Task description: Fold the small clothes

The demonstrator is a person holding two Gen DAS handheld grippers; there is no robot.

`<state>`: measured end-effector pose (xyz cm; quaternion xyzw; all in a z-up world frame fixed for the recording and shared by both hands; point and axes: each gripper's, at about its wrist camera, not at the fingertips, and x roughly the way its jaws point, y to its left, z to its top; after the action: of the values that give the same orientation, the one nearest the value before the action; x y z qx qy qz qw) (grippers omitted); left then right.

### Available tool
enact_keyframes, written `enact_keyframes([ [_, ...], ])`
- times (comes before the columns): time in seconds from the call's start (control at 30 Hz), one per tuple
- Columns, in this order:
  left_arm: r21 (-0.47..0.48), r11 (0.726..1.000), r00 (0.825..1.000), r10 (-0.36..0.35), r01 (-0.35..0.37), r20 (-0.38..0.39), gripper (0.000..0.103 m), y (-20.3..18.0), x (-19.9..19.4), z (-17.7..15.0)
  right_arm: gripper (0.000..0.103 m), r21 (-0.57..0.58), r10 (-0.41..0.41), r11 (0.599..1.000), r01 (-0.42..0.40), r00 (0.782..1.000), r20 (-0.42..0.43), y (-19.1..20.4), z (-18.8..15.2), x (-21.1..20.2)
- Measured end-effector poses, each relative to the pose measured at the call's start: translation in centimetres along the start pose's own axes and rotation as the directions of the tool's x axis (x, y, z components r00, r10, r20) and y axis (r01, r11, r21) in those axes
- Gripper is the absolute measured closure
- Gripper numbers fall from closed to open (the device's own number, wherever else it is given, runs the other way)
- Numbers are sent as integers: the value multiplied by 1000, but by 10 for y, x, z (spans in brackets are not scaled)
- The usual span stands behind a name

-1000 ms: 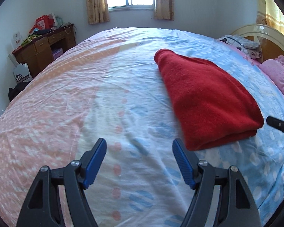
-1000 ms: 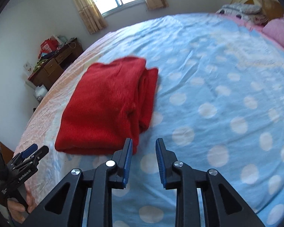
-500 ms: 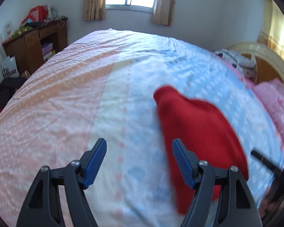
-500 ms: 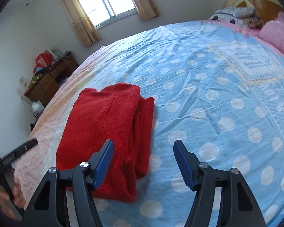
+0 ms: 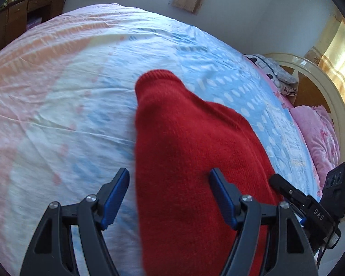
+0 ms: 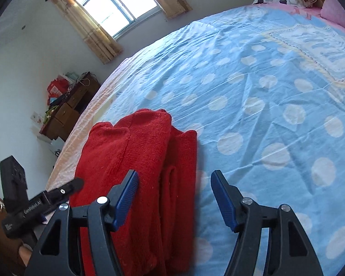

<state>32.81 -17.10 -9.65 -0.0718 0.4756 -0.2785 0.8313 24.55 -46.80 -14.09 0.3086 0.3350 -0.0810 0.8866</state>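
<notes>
In the left wrist view, the left gripper (image 5: 170,197) hangs with its jaws spread apart and nothing between them, low over the near end of a red sweater (image 5: 191,161) that lies folded into a long strip on the bed (image 5: 57,92). The left fingertip sits over the sheet just beside the sweater's left edge, the right one over the knit itself; whether either touches the fabric cannot be told. The right gripper (image 5: 285,186) shows at the near right edge, close to the sweater's right side. A pink pillow (image 5: 317,133) lies far right by the headboard. In the right wrist view, the right gripper (image 6: 174,197) is likewise spread wide and empty, straddling the sweater's (image 6: 138,161) right edge where stacked layers show. The left gripper (image 6: 69,186) reaches in from the near left. A wooden desk (image 6: 66,112) stands far left under the window. The lengthwise folds look done, so the step in hand is probably taking hold of the near end for a final crosswise fold. That calls for both grippers to pinch all layers at the near corners, then carry them toward the far end evenly.
</notes>
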Motion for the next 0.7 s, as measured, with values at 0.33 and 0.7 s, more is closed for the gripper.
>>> enact_keyframes([
  [0.33,16,1000,1000,16,-16,19,15,3,11,-7,36,36,77,996,-78,997,27,-14,-7,6],
  [0.7,53,998,998,-40,37,55,14,8,12,-12,20,-53,115,992,-115,993,3,-1,-11,14],
])
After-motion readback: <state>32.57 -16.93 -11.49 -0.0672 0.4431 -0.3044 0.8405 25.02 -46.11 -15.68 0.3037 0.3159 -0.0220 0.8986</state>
